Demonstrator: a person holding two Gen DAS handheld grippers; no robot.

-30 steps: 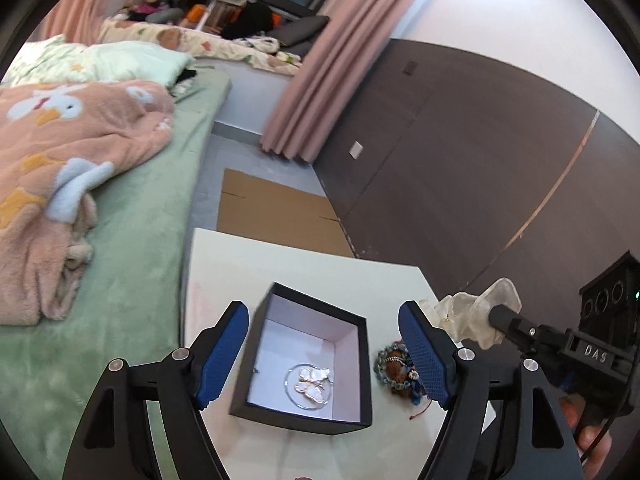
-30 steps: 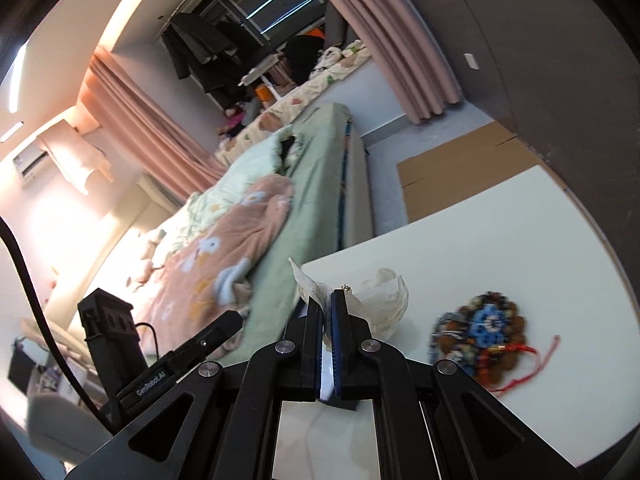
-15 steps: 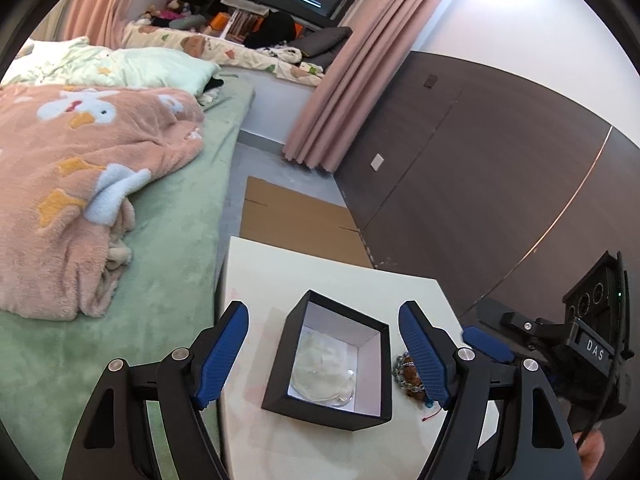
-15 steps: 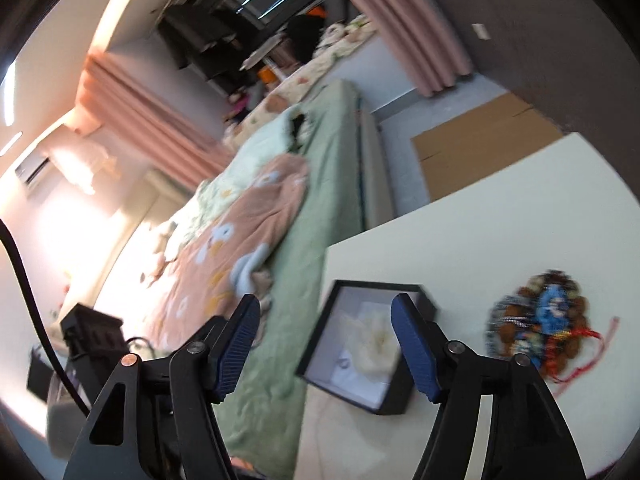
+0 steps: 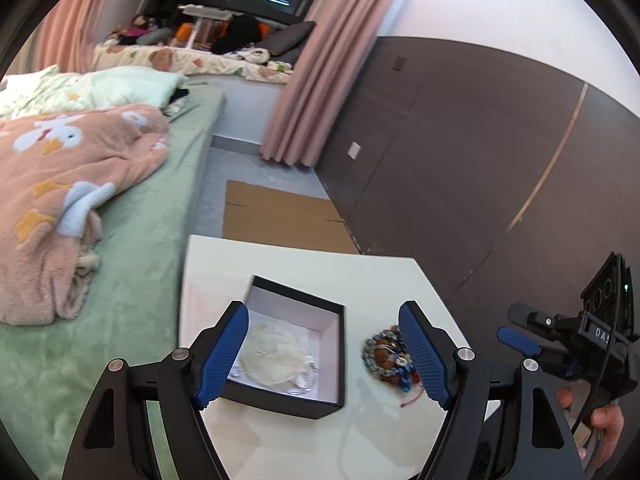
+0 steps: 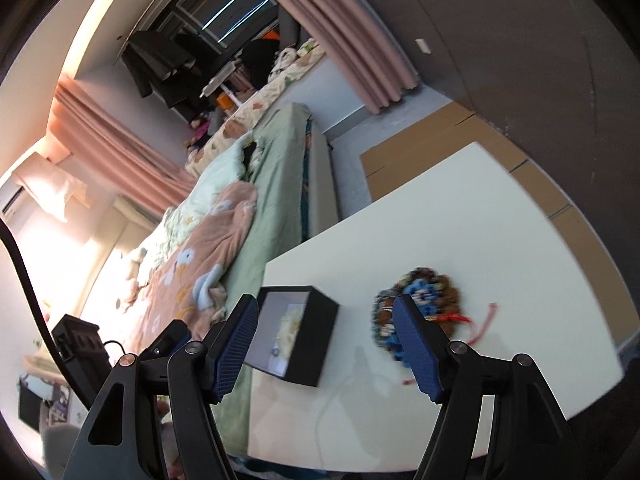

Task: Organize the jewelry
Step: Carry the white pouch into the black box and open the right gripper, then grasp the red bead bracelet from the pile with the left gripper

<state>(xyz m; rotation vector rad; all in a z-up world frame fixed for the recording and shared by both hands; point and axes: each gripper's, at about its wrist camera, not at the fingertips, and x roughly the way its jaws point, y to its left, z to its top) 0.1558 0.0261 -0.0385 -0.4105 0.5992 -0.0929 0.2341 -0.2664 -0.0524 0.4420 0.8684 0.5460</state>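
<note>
A black box with a white lining sits on the white table. Inside it lies a cream gauze pouch over a clear packet. A beaded bracelet bundle with a red cord lies on the table right of the box. My left gripper is open and empty, held above the box's near side. My right gripper is open and empty, above the table between the box and the bracelet bundle. It also shows at the right of the left wrist view.
A bed with a green sheet and a pink blanket runs along the table's left side. Flat cardboard lies on the floor beyond the table. A dark wall panel stands to the right.
My right gripper opened and let the gauze pouch drop into the box, then drew back. My left gripper pulled back and up a little.
</note>
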